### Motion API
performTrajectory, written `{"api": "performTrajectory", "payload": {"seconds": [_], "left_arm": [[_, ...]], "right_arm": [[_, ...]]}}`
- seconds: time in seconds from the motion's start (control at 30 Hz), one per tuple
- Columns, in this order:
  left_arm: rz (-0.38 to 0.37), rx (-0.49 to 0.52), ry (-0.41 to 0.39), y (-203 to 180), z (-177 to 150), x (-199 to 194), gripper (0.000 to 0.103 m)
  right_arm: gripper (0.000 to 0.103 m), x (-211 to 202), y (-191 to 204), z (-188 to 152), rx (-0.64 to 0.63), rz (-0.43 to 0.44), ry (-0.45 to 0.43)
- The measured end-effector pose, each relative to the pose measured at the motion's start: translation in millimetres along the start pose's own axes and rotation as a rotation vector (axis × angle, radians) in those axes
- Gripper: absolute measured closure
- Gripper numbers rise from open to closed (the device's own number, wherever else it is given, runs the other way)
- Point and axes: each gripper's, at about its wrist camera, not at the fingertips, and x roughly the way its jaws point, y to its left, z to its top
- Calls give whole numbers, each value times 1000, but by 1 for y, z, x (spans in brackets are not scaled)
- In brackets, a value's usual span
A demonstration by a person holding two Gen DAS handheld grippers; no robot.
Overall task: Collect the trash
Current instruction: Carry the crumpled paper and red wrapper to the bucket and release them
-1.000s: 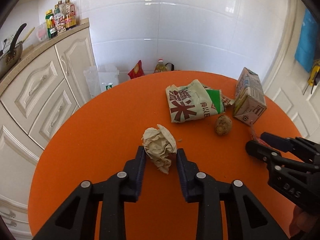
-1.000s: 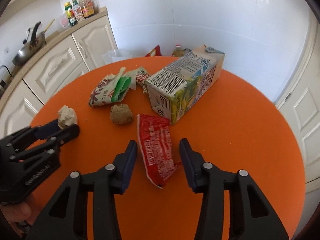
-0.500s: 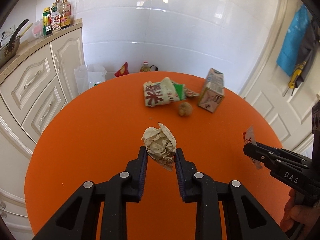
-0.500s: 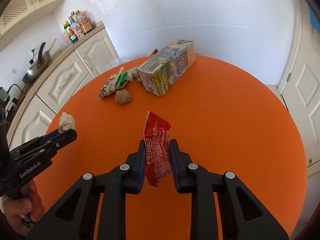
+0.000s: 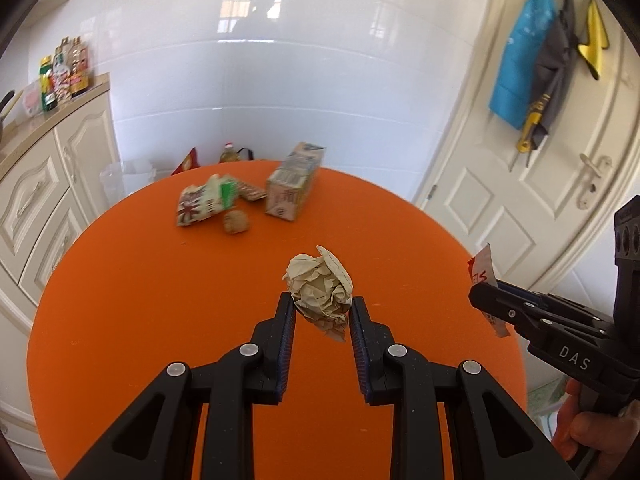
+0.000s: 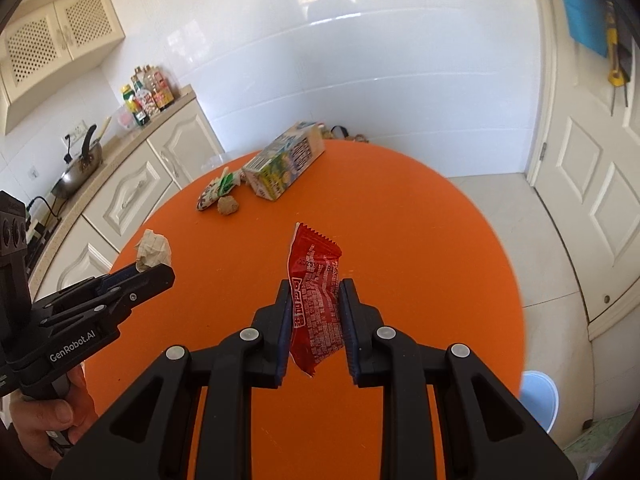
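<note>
Two pieces of trash are held at once, both lifted clear of the orange table [image 5: 132, 320]. The left hand-held gripper [image 5: 322, 312] pinches a crumpled ball of beige paper [image 5: 320, 290] between its blue pads, the ball bulging above the tips. The right hand-held gripper [image 6: 312, 300] is pressed onto a red snack wrapper [image 6: 316, 300], which stands upright in the grip with its lower end hanging below the pads. From the left wrist view the right tool shows at the right edge, beyond the table rim, with the wrapper's pale end sticking up. Left on the far side of the table: a drink carton [image 6: 284, 164] lying on its side, a flattened printed bag [image 5: 204, 204] to its left, and a small brown lump [image 5: 236, 222] just near of the bag. Step in hand, as I read it: carrying the picked pieces off to be dumped. No bin is plainly shown; a pale blue round thing [image 6: 538, 398] on the floor at near right may be one, cannot tell. Next move calls for holding both pinches firm, bringing each piece over the receptacle and spreading the jaws there; then back for the far items, the carton likely needing a wide grasp.
</note>
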Motion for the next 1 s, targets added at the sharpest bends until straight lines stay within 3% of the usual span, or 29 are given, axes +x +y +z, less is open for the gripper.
{"api": "performTrajectory", "payload": {"seconds": [0.17,0.43,0.73,1.0], "left_arm": [[-56,65,-23,-53,-35,-46,80],[-178,234,-25,-147,-42,-50,80],[-364,398,103,-251,-36,24,80],[-414,501,330,-315,-60,113,80]], "right_arm": [[81,-37,-30,-5,34,-32,-53],[81,-114,-105,-27,147,-168,-141],[81,-168,-222,-83,356,-348,-130],[81,-149,-312,-136,545,-382,-34]]}}
